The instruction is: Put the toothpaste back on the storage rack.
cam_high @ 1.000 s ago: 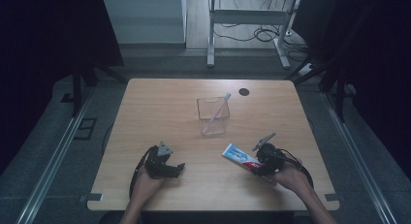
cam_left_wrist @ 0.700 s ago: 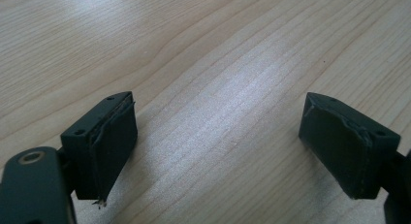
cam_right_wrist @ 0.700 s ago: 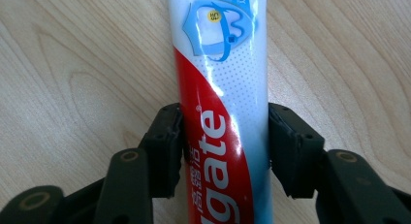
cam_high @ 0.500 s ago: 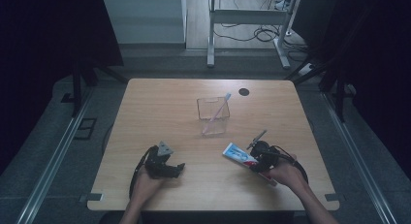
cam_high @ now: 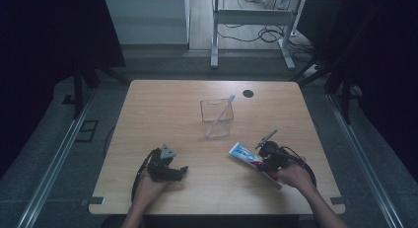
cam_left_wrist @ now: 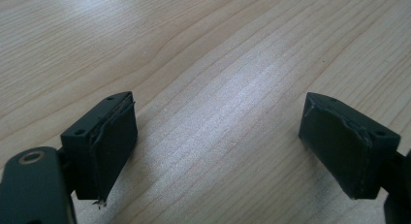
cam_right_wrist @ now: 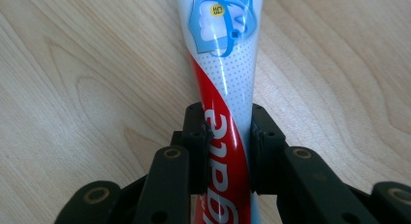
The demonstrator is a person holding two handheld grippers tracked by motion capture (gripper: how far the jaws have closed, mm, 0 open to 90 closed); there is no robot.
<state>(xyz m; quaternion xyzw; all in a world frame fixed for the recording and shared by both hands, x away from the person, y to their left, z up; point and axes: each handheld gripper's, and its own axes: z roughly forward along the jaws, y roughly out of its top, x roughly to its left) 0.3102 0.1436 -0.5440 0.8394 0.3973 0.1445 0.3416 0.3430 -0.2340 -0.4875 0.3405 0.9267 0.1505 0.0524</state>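
At the near edge of the light wooden table (cam_high: 162, 109), toward seven o'clock from its centre, the left gripper (cam_high: 173, 172) rests low over bare wood in the person's left hand (cam_high: 148, 188). In the left gripper view its jaws stand wide apart with nothing between the pads (cam_left_wrist: 114, 146), only wood grain showing in the gap. Toward five o'clock from the table centre, the right gripper (cam_high: 266, 159) sits in the person's right hand (cam_high: 295, 176). In the right gripper view its jaws are clenched on either flank of the white, red and blue plastic toothpaste tube (cam_right_wrist: 225, 64), gripping it at its narrower part. The tube lies flat on the table, its broad end pointing toward ten o'clock in the high view (cam_high: 242, 153). Farther off, near the table centre, stands a clear square plastic cup (cam_high: 216, 118) holding a slim pale toothbrush (cam_high: 223, 112) that leans toward one o'clock. Beyond it, toward one o'clock, is a small dark round hole (cam_high: 248, 94) in the tabletop.
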